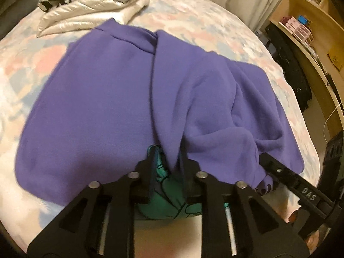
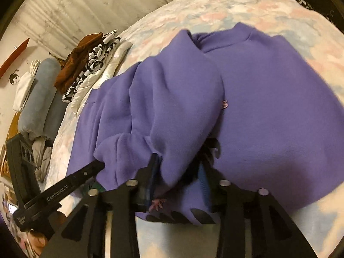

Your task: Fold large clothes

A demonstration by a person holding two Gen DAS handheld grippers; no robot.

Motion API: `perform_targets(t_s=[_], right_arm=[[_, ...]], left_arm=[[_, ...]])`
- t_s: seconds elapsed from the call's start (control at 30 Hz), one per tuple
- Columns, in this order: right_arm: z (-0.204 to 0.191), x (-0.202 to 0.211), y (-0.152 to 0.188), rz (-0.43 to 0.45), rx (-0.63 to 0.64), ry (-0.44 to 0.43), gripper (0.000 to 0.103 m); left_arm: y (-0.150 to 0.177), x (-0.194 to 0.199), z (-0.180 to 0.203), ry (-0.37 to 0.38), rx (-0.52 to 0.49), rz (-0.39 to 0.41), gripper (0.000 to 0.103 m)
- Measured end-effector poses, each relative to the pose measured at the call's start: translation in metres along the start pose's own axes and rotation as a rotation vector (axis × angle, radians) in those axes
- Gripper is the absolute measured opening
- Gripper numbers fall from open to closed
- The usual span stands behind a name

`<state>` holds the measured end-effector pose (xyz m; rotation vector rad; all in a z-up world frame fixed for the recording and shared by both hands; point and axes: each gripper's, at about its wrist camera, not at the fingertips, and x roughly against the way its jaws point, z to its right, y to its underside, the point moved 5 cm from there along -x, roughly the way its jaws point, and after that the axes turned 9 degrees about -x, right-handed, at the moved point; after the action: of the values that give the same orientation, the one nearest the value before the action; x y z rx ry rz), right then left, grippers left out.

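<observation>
Left wrist view: left tool (image 1: 166, 165) pinching a ridge of the purple sweatshirt (image 1: 103, 107) at its near hem, fabric bunched between the two black fingers with a teal printed patch (image 1: 169, 191) showing just beneath. Held there, probably, to keep a layer lifted and taut so a side panel can be carried over the body. Sweatshirt spread on the bed (image 1: 193, 15), collar toward the far side, left half lying flat, right half heaped in loose folds as if a sleeve or side has been brought inward. Right tool (image 1: 279, 172) visible at lower right, its tip buried in the same heaped cloth. Stack of other garments (image 1: 92, 6), silvery, black-and-white and brown, lying well apart near the far edge of the bed, likely set aside to leave room for folding.

Right wrist view: right tool (image 2: 178, 167) pressed onto a thick bundle of the purple sweatshirt (image 2: 268, 107), cloth filling the gap between the fingers, dark and pale printed marks peeking out near the hem. Left tool (image 2: 86, 176) reaching in from lower left, its tip touching the neighbouring fold. Both grips sitting close together on the near edge, presumably so the fold travels as one straight line rather than sagging. Flat half now on the right, rumpled half on the left. Pillows (image 2: 38, 99) beside the bed edge, clear of the work.
</observation>
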<state>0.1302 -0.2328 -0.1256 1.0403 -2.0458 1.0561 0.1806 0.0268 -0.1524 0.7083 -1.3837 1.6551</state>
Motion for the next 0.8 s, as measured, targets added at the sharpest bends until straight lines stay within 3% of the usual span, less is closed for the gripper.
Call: perform_targets(t_s=[0.1,0.23,0.37,0.5,0.57,0.73,0.8], right_arm=[[0.0,0.024,-0.005,0.053,0.036,0.025,0.045],[-0.005,0.062,-0.011,0.158,0.104,0.053,0.044],[-0.027,0.081,-0.02,0.218,0.195,0.028,0.035],[-0.052,0.068,-0.029,0.204,0.259,0.006,0.023],[-0.065,0.054,-0.038,0.203,0.277,-0.005,0.022],[-0.073,0.012,-0.065,0.193,0.271,0.021,0.021],[-0.064,-0.007,-0.074,0.178,0.265,0.08,0.02]], left_arm=[[-0.003,0.02,-0.003,-0.013,-0.003,0.047,0.022],[-0.008,0.062,-0.007,-0.095,-0.038,0.163,0.022],[-0.023,0.079,0.006,-0.027,-0.079,0.237,0.022],[-0.038,0.062,0.028,0.022,-0.146,0.226,0.02],[-0.045,0.044,0.04,0.034,-0.173,0.213,0.017],[-0.058,-0.006,0.054,0.004,-0.204,0.148,0.015],[-0.058,-0.025,0.048,-0.03,-0.19,0.113,0.015]])
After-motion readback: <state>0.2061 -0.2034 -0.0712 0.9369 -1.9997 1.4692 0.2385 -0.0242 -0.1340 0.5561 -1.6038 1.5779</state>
